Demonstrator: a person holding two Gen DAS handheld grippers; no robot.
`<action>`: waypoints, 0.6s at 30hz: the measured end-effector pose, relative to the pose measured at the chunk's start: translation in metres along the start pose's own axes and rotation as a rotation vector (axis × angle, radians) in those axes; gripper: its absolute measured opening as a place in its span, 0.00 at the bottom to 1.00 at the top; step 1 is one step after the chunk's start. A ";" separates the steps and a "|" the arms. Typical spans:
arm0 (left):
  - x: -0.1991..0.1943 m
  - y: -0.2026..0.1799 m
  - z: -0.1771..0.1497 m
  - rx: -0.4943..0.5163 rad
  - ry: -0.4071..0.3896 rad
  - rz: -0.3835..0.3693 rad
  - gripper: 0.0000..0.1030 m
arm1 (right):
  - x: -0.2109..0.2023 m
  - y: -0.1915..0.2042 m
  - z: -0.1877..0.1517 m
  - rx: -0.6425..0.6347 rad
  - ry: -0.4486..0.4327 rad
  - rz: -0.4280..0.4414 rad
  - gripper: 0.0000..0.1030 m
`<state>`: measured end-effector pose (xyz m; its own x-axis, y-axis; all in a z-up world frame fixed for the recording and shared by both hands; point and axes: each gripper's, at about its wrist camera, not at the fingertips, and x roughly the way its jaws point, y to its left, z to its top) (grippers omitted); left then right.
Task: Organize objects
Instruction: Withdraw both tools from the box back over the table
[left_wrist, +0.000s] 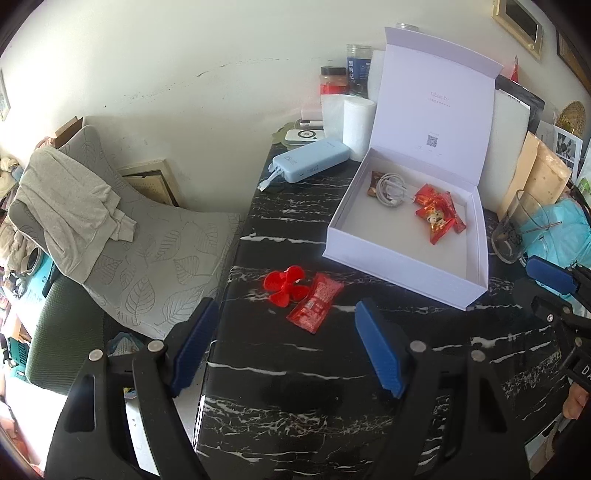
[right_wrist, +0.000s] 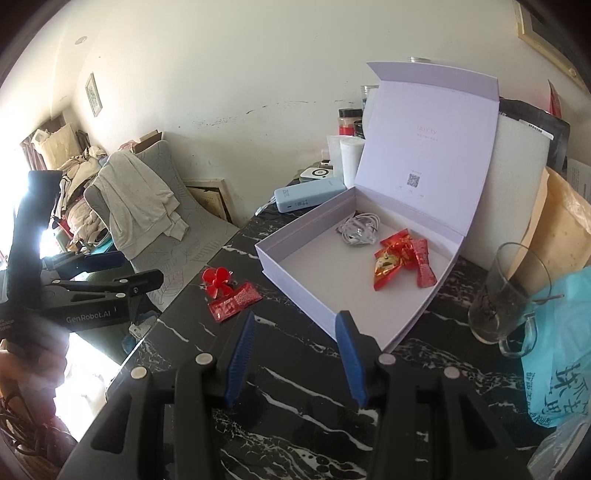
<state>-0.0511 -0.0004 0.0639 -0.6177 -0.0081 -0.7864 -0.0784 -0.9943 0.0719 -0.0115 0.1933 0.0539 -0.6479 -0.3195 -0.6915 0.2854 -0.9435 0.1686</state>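
Landmark: white box (left_wrist: 402, 236) with its lid standing open, on the black marbled table (left_wrist: 295, 369).
Inside the box: a coiled white cable (left_wrist: 391, 188) toward the lid side, a brown wrapped snack (left_wrist: 375, 182) touching it, and several red candy packets (left_wrist: 439, 214) beside the cable, toward the box's right wall.
Outside the box: a red plastic propeller (left_wrist: 284, 286) and a flat red packet (left_wrist: 316, 306) lie on the table off the box's front left corner, touching each other, near the table's left edge.
Behind the box's left side: a light blue power bank (left_wrist: 312, 162) and a white paper roll (left_wrist: 358, 127).
Right of the box: a glass mug (right_wrist: 508, 295), a brown paper bag (right_wrist: 554, 229) and a blue plastic bag (right_wrist: 565, 347).
Left hand-held gripper (left_wrist: 286, 349): jaws spread wide with nothing between them, above the table in front of the box, the red packet and propeller just ahead of it.
Right hand-held gripper (right_wrist: 295, 354): jaws moderately apart, empty, pointing at the box's near corner.
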 end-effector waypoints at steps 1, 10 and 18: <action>-0.001 0.003 -0.004 -0.004 -0.001 0.005 0.74 | 0.001 0.002 -0.004 -0.004 0.005 0.004 0.44; 0.000 0.019 -0.042 -0.061 -0.006 -0.008 0.74 | 0.020 0.025 -0.027 -0.044 0.050 0.018 0.51; 0.007 0.030 -0.054 -0.053 -0.009 -0.027 0.74 | 0.053 0.043 -0.034 -0.047 0.070 0.040 0.53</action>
<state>-0.0155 -0.0361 0.0269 -0.6227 0.0195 -0.7822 -0.0536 -0.9984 0.0178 -0.0097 0.1391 0.0006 -0.5844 -0.3486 -0.7328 0.3442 -0.9242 0.1652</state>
